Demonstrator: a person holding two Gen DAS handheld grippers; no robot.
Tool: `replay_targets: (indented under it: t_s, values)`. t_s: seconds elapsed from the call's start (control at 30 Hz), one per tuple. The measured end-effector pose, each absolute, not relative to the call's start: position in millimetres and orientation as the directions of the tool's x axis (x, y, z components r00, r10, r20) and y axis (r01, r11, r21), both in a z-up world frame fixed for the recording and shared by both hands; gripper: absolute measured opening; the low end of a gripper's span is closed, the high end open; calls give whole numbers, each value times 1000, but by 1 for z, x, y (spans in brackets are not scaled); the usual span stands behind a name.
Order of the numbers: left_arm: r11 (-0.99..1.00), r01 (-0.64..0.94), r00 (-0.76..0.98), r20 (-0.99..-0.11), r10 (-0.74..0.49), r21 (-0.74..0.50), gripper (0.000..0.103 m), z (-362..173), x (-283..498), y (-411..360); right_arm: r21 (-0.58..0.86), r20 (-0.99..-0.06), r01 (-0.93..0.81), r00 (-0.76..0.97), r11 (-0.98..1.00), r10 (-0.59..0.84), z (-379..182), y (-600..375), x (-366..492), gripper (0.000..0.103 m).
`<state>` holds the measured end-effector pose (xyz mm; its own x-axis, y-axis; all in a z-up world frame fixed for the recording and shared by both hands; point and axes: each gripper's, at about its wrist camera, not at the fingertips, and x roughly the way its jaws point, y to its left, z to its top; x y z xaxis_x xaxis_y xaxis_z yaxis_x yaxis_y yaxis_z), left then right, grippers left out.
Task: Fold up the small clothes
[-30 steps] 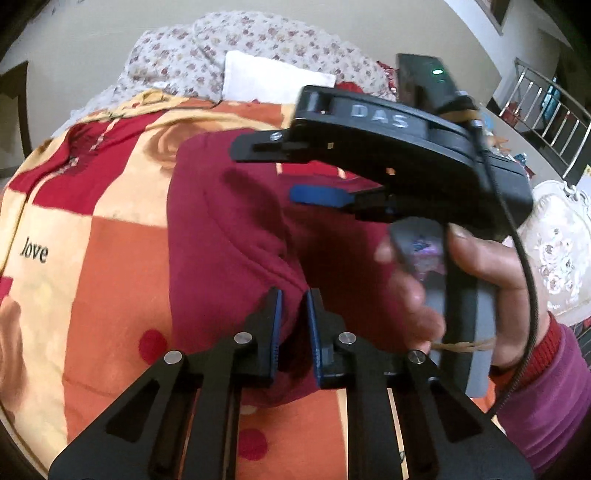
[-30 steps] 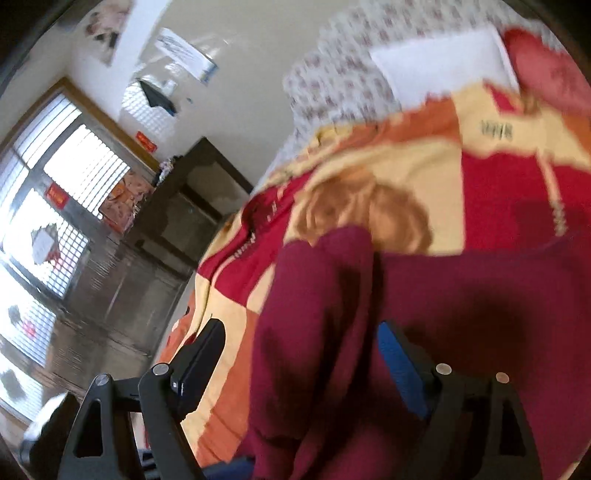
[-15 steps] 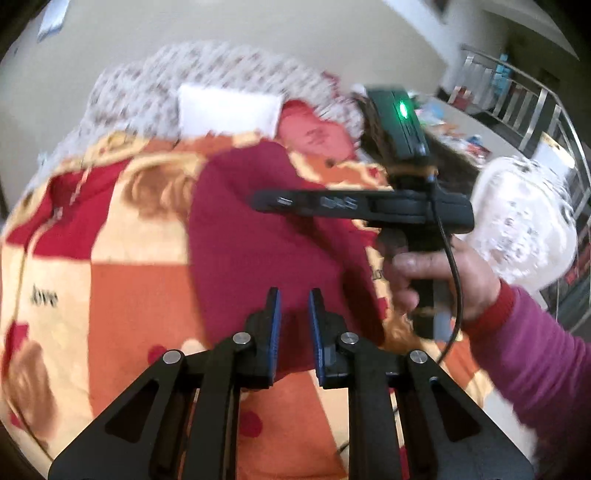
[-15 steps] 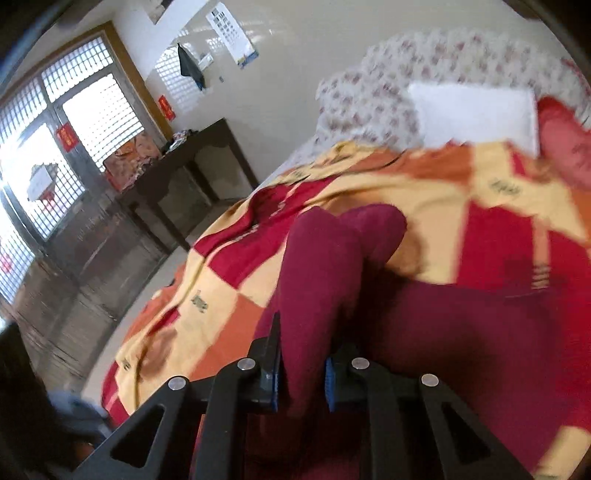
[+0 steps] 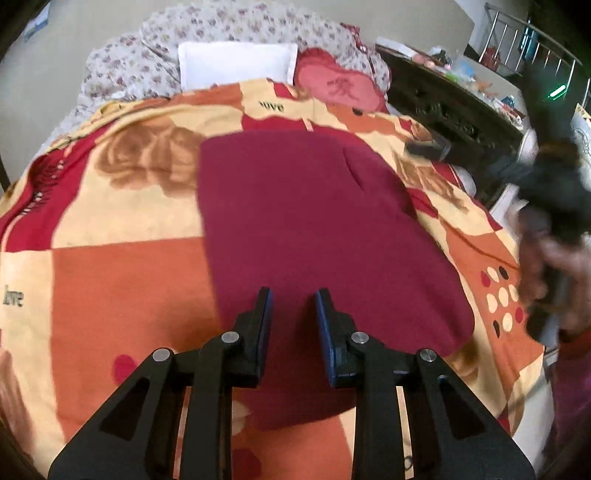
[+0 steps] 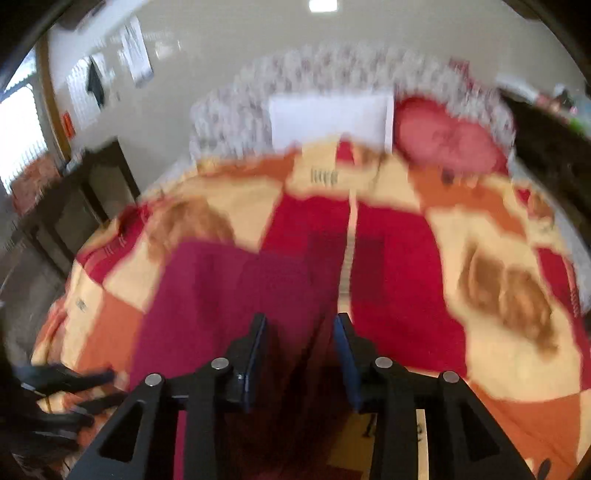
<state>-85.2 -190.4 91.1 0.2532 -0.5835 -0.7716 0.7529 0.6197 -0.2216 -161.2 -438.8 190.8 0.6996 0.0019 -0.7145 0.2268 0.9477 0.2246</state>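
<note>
A: Where does the maroon garment [image 5: 314,229] lie?

B: It lies flat on the bed, on top of the blanket [image 5: 122,280] with red, orange and cream squares. In the left wrist view it looks folded into a broad, nearly rectangular shape with one crease near its far right part.

A: And the left tongs [image 5: 291,317]?

B: They hover over the near edge of the garment. The jaws are opening, and there is a gap between the blue pads. No cloth is pinched there; the garment is only seen behind them.

A: The right tongs [image 6: 299,339]?

B: Their jaws are also opening. The right wrist view is blurred, but the pads stand apart and the maroon cloth appears below and beyond them, not pressed.

A: What is at the head of the bed?

B: A white pillow [image 5: 236,64] and beside it a red heart-shaped cushion [image 5: 340,88], both against flowered bedding [image 5: 236,26].
</note>
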Motion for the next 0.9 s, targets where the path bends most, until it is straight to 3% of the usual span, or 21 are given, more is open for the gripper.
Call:
replay_targets:
  t_s: [0.1, 0.2, 0.23, 0.43, 0.67, 0.9]
  values:
    - [631, 746, 263, -776, -574, -214, 23, 86, -90, -198, 296, -729, 112, 668, 949, 149, 185, -418, -142, 35]
    - [646, 729, 262, -780, -569, -226, 23, 82, -88, -202, 196, -806, 162, 589, 967, 65, 152, -413, -123, 33]
    - [643, 730, 258, -777, -575, -233, 23, 82, -89, -202, 140, -828, 185, 561, 973, 12, 135, -419, -117, 24]
    - [654, 731, 276, -794, -542, -192, 24, 80, -91, -212, 222, -794, 207, 606, 953, 53, 144, -437, -128, 24]
    - [664, 725, 290, -791, -539, -186, 24, 79, -92, -211, 200, -773, 122, 629, 972, 80, 179, -395, -185, 26]
    - [670, 725, 306, -797, -520, -158, 24, 78, -98, -214, 129, -832, 200, 555, 971, -4, 124, -393, -200, 26]
